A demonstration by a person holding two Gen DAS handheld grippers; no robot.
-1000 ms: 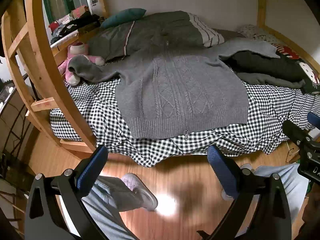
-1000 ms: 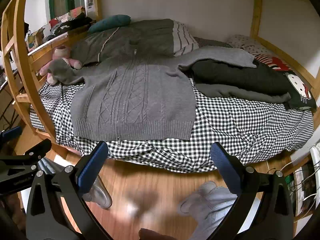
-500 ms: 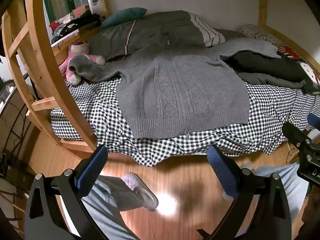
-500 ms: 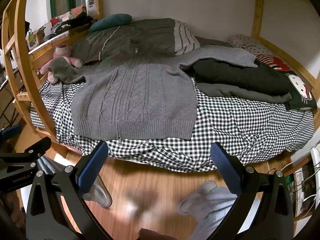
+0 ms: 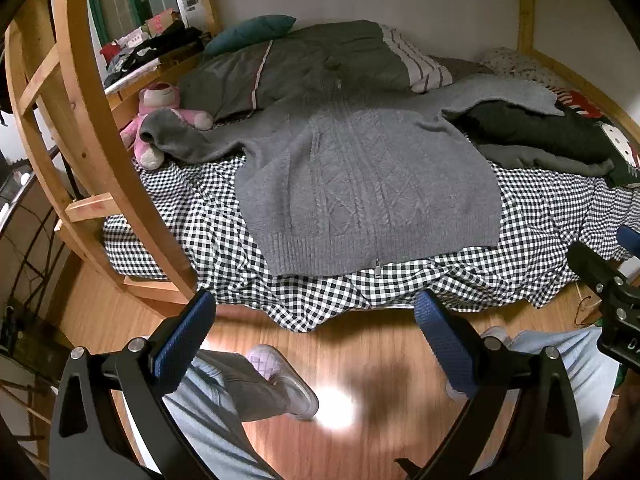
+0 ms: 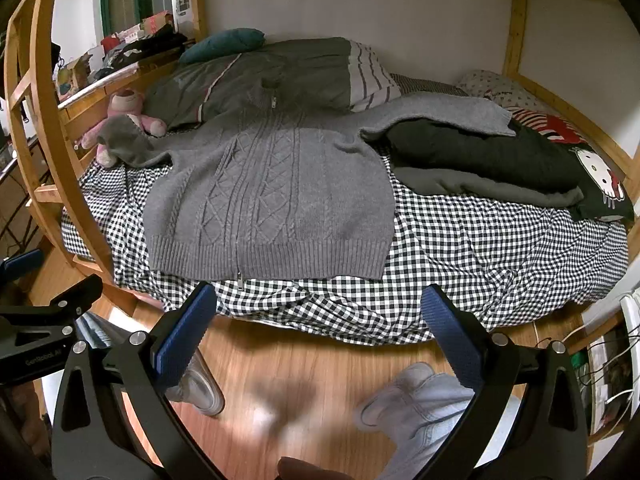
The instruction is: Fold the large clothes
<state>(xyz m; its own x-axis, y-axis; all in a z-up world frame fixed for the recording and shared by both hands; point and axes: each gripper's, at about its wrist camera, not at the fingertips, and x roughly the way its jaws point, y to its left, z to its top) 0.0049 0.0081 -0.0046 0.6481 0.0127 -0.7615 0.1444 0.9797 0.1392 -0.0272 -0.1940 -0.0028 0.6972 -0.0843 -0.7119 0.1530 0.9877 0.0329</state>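
A grey cable-knit zip cardigan (image 5: pixel 360 184) (image 6: pixel 272 200) lies spread flat on the black-and-white checked bed sheet (image 5: pixel 540 224) (image 6: pixel 500 248), hem toward me. Its left sleeve drapes over a pink plush toy (image 5: pixel 160 120) (image 6: pixel 124 112); its right sleeve lies across a dark folded garment (image 5: pixel 552 136) (image 6: pixel 480 156). My left gripper (image 5: pixel 314 336) hangs open over the wooden floor, short of the bed edge, holding nothing. My right gripper (image 6: pixel 320 332) is open too, just below the hem and empty.
A wooden bunk frame and ladder (image 5: pixel 92 120) (image 6: pixel 52 128) rise at the left. A grey quilt (image 5: pixel 304 64) and teal pillow (image 6: pixel 224 42) lie behind the cardigan. The person's legs and shoes (image 5: pixel 280 384) (image 6: pixel 404 404) stand on the floor below.
Both views have edged slightly nearer to the bed and the cardigan. Both grippers stay open and the cardigan has not moved.
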